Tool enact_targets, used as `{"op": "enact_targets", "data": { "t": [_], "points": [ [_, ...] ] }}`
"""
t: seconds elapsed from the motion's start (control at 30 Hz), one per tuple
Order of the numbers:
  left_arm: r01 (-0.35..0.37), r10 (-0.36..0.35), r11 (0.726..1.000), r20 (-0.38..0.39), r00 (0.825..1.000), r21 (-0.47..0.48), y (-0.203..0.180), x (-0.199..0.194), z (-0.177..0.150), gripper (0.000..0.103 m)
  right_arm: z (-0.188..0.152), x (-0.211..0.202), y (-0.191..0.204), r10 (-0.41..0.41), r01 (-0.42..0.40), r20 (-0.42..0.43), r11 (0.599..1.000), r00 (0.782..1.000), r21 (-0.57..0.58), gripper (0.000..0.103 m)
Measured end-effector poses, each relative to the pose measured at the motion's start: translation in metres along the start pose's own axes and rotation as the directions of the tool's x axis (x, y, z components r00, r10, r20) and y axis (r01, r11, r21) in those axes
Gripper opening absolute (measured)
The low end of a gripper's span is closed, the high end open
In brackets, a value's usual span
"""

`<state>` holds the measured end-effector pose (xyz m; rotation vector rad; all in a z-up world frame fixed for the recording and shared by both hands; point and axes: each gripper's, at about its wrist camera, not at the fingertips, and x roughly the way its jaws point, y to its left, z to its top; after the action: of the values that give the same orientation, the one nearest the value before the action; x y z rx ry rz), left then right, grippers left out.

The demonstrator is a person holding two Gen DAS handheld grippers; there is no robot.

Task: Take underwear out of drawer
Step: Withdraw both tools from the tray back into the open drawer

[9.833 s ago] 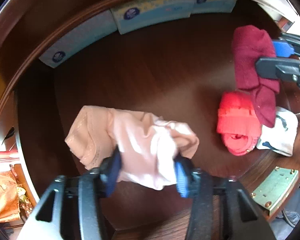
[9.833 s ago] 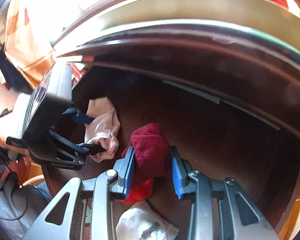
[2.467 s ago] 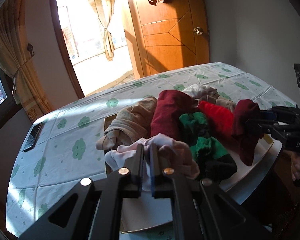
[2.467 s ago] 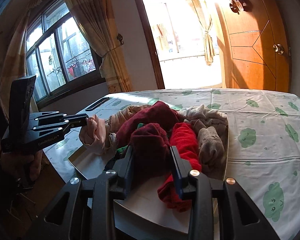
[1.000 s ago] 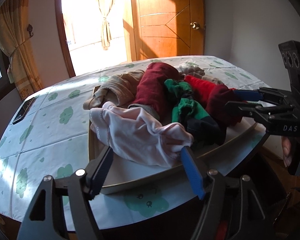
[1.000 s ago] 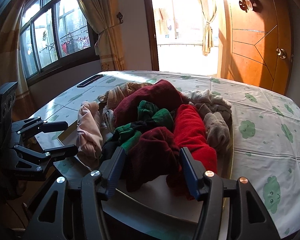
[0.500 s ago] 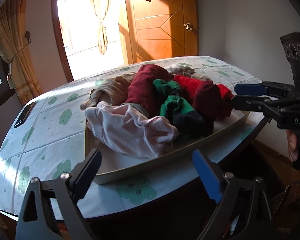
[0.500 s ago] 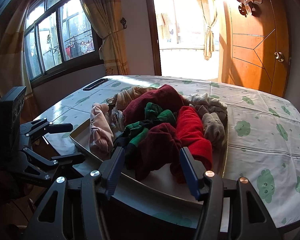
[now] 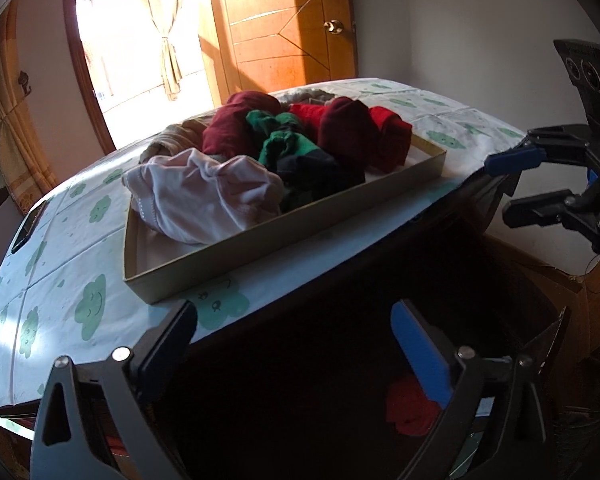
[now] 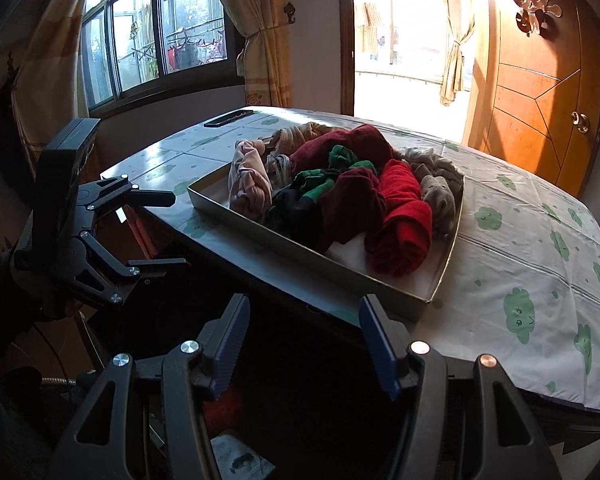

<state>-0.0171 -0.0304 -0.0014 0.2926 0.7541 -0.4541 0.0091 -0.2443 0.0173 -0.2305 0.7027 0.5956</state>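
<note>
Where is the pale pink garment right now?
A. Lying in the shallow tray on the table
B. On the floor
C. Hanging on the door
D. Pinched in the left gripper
A: the pale pink garment lies at the near end of the tray, and nothing sits between the left gripper's opening jaws.

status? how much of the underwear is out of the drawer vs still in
Done: a pile sits in the tray on the table, the pale pink piece and a dark red piece among it. In hand: nothing; the left tool and right tool are both empty, the left's jaws opening. Left: a red piece and a white one show in the dark below the table edge.
</note>
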Motion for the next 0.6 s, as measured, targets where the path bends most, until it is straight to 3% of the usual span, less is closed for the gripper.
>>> {"op": "enact_targets", "data": {
  "t": [0.13,0.27,0.37,0.6],
  "points": [
    [0.020,-0.012,0.997,-0.104,0.994,0.072,-0.024,0.020,-0.020,0.099,-0.027,0.009,0.008,0.010,-0.022,-0.137,0.997,0.990,-0.080,0.059],
    [0.047,-0.019,0.988,-0.189,0.982,0.146,-0.050,0.039,-0.035,0.099,-0.054,0.037,0.018,0.032,-0.080,-0.297,0.986,0.954,-0.148,0.059],
    [0.092,-0.047,0.980,-0.244,0.969,0.177,-0.064,0.049,-0.044,0.099,-0.070,0.062,0.026,0.071,-0.152,-0.417,0.975,0.906,-0.164,0.059],
    [0.146,-0.075,0.972,-0.346,0.935,0.183,-0.073,0.073,-0.055,0.099,-0.097,0.115,0.030,0.135,-0.261,-0.641,0.960,0.756,-0.105,0.059]
  ]
}}
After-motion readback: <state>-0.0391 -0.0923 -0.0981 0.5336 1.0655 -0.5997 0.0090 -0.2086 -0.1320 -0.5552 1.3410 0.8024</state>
